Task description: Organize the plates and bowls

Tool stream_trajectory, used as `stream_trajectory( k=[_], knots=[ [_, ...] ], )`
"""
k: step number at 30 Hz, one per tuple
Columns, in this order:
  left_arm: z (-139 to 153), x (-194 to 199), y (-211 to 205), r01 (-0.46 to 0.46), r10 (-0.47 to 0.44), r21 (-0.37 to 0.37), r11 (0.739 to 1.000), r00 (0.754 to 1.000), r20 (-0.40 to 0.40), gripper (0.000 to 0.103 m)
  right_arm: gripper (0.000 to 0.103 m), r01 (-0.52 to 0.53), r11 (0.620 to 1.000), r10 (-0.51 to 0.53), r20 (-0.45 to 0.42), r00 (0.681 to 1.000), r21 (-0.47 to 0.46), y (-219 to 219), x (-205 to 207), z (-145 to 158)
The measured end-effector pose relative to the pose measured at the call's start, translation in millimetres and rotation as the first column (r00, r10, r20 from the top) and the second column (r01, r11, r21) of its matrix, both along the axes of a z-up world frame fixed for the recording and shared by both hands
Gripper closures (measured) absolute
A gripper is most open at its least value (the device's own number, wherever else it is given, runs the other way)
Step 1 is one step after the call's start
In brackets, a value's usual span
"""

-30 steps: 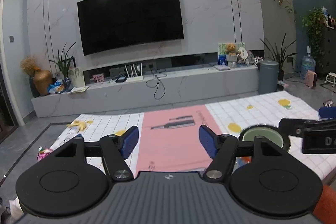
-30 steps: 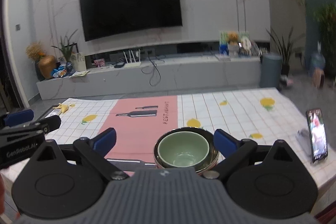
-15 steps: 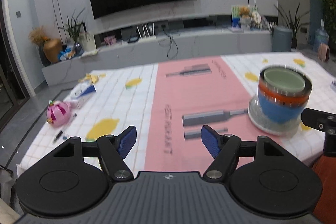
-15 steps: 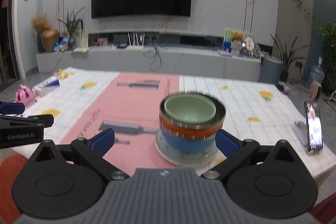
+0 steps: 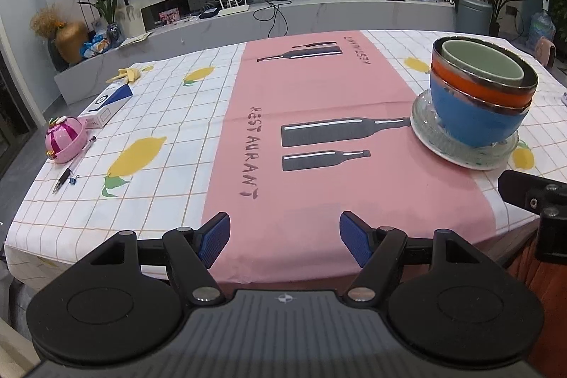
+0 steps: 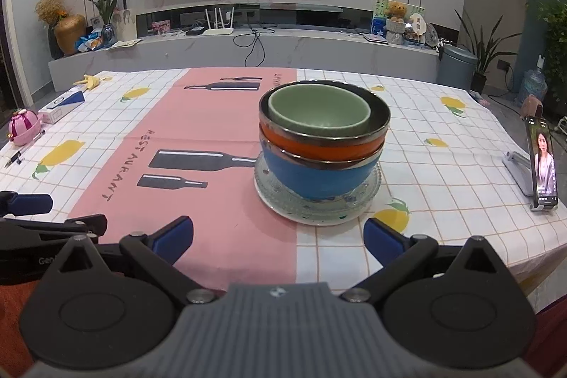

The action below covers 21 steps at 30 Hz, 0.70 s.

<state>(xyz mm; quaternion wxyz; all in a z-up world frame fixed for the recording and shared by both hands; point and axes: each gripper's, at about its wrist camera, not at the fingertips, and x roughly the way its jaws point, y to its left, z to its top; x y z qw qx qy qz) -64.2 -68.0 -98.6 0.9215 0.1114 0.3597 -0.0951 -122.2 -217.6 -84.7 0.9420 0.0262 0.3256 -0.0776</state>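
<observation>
Lit phone (image 6: 541, 163) appears only in the right wrist view.

Nested bowls (image 6: 320, 144) on plate (image 6: 280, 201)

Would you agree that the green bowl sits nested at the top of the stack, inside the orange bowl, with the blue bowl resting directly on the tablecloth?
Not quite: the right wrist view shows the blue bowl resting on a clear glass plate, not directly on the tablecloth. The green bowl does sit nested on top, inside the orange bowl.
</observation>
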Motion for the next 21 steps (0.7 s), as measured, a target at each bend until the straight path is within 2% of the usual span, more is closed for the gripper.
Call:
stream_trajectory(
  k=[21],
  knots=[
    [2.7,0.9,-3.4,0.004,-0.004,0.019,1.0,1.0,-0.005,0.02,0.003,-0.007,1.0,0.007,-0.004,1.0,0.026,-4.7,2.3,-5.1]
  ],
)
